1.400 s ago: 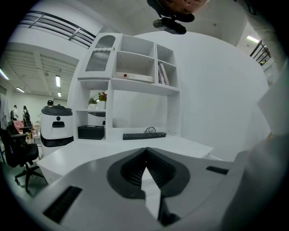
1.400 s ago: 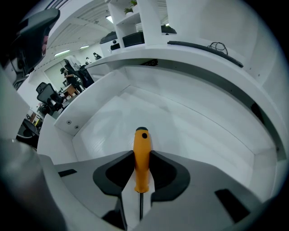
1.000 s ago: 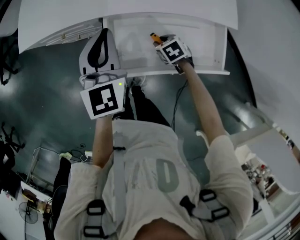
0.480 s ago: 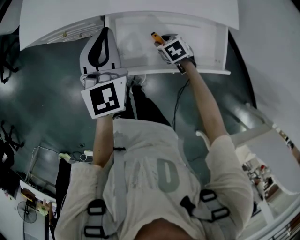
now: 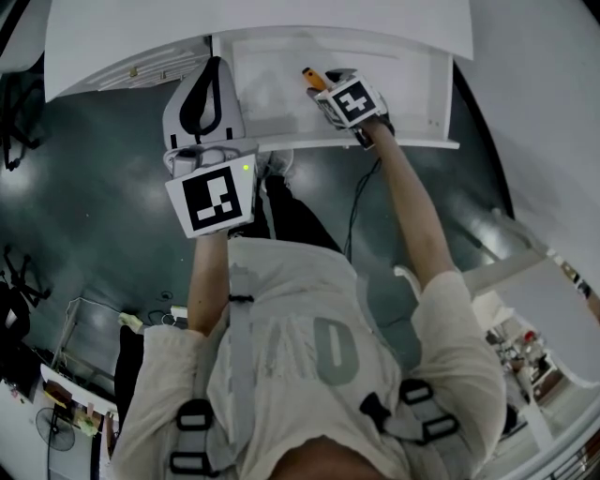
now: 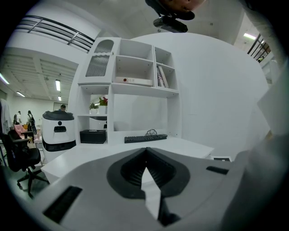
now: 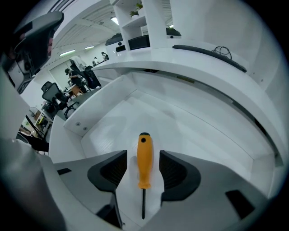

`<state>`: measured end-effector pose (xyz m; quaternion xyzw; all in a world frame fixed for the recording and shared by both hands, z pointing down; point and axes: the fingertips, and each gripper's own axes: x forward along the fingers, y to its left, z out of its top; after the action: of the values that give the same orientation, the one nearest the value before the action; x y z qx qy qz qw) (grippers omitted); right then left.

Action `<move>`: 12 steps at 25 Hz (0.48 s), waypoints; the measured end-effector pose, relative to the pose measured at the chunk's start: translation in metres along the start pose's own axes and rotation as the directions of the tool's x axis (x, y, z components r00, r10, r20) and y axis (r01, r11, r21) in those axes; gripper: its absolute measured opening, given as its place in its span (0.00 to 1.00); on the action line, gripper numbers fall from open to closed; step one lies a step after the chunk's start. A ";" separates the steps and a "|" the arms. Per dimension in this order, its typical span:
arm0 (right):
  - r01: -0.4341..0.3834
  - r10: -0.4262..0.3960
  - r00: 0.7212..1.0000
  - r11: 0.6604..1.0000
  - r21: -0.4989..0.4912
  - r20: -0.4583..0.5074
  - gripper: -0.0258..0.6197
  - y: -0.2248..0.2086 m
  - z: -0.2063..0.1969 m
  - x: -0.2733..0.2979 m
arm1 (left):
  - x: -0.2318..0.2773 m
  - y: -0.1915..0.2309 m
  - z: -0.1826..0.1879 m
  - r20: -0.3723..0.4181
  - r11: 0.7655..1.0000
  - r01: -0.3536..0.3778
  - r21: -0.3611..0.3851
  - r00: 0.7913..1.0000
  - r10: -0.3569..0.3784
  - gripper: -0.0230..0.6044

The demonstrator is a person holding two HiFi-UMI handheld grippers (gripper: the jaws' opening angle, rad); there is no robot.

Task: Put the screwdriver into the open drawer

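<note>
The screwdriver (image 7: 144,158), with an orange handle and a thin dark shaft, lies on the floor of the open white drawer (image 7: 135,113). My right gripper (image 7: 143,164) points steeply down over it. Its jaws have just been opening, and they now stand open on either side of the handle with a gap at each pad. In the head view the orange handle (image 5: 310,75) pokes out beside the right gripper (image 5: 323,86) inside the drawer (image 5: 422,94). My left gripper (image 5: 214,67) hangs in front of the drawer's left end with its jaws shut on nothing (image 6: 145,153).
A white desk top (image 5: 262,19) overhangs the drawer. The left gripper view shows a shelf unit (image 6: 131,81), a keyboard (image 6: 145,138), a white machine (image 6: 58,131) and an office chair (image 6: 20,158). A cable (image 5: 356,202) runs across the dark floor. A white table (image 5: 553,309) stands at the right.
Little differs in the head view. Both grippers keep their places, and the orange handle still shows next to the right gripper in the drawer.
</note>
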<state>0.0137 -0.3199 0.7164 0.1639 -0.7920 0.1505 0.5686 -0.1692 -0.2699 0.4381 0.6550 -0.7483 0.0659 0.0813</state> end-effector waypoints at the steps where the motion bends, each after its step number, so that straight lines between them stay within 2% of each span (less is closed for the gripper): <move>1: -0.002 0.002 1.000 1.000 0.008 0.008 0.36 0.000 0.002 -0.002 | -0.001 0.000 0.001 0.002 1.000 0.001 0.000 1.000 -0.001 0.05; 7: 0.026 -0.028 0.997 0.999 0.027 0.076 0.39 -0.005 0.023 -0.025 | -0.009 -0.001 0.015 0.037 1.000 0.012 0.008 0.999 -0.012 0.05; 12: 0.065 -0.070 0.977 0.997 0.034 0.201 0.40 -0.011 0.064 -0.069 | -0.018 -0.001 0.033 0.069 1.000 0.026 0.013 0.997 -0.027 0.05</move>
<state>-0.0159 -0.3506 0.6318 0.2127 -0.8375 0.1244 0.4878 -0.1675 -0.2591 0.4016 0.6671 -0.7417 0.0466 0.0524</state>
